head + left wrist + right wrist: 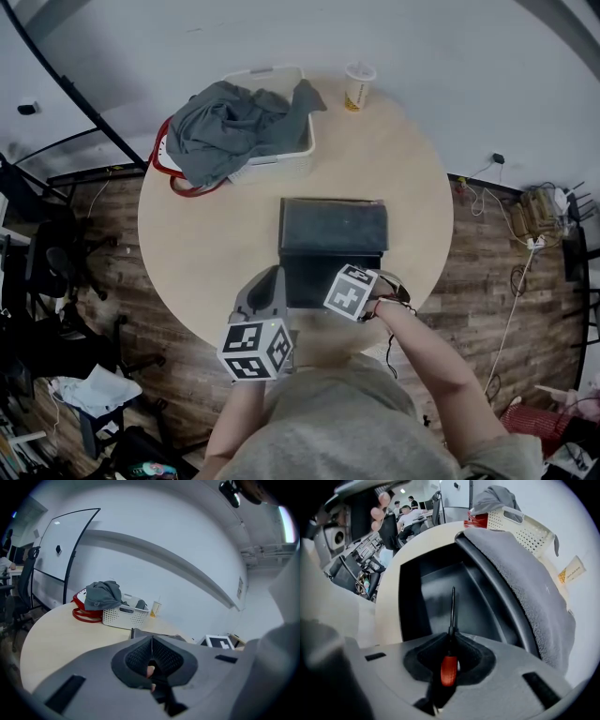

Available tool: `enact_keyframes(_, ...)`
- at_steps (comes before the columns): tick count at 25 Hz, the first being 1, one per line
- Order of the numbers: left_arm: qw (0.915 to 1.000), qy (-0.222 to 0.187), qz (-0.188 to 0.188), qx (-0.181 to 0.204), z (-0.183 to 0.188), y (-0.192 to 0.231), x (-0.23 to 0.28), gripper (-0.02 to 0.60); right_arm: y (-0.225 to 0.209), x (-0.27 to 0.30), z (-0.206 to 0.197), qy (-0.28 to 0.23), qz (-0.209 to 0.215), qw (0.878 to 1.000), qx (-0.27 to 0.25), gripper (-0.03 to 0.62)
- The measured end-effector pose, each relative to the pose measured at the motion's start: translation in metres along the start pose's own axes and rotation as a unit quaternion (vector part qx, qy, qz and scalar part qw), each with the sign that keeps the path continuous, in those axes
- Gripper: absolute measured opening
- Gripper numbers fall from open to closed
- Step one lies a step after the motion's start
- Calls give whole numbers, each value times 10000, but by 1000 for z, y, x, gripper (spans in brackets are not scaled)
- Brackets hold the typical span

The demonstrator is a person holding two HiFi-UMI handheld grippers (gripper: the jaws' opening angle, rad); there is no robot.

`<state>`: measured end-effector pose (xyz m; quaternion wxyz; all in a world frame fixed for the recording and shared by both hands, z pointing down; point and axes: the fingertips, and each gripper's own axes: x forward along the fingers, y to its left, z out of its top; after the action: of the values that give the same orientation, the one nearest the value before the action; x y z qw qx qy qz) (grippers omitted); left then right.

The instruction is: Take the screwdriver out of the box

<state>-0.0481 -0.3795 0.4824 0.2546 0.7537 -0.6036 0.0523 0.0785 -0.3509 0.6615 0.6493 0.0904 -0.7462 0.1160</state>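
Note:
A dark box (333, 228) lies open on the round table, its grey-lined lid (520, 588) tipped back. My right gripper (350, 292) points straight down into the front of the box and is shut on the screwdriver (449, 667). The red handle sits between the pads, and the thin black shaft runs out over the box's black floor (436, 588). My left gripper (270, 281) rests by the box's front left corner with its jaws shut and nothing between them. In the left gripper view this gripper (152, 644) faces across the table, with the box (140, 632) just beyond it.
A white basket (281, 155) heaped with grey clothes stands at the table's back left, red bag handles (178, 183) beside it. A paper cup (358, 86) stands at the back edge. The table (206, 234) is beige; office chairs and clutter fill the floor at left.

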Motion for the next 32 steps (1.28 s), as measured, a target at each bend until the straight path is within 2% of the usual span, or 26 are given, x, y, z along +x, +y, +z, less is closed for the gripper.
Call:
enact_keyframes(8, 10000, -14, -37, 30, 0, 2, -13, 3, 4, -24, 16, -868, -247, 9951, 401, 46)
enact_keyframes(17, 9997, -28, -220, 111, -2, 2, -38, 3, 5, -78, 34, -2070, -958, 9685, 999, 46)
enact_keyframes(23, 9991, -17, -391, 160, -5, 1, -59, 3, 17, -110, 36, -2763, -1369, 9383, 1563, 44)
enact_keyframes(32, 9971, 22, -677, 339, -23, -1, -101, 3, 65, -152, 36, -3755, -1907, 8769, 2315, 44)
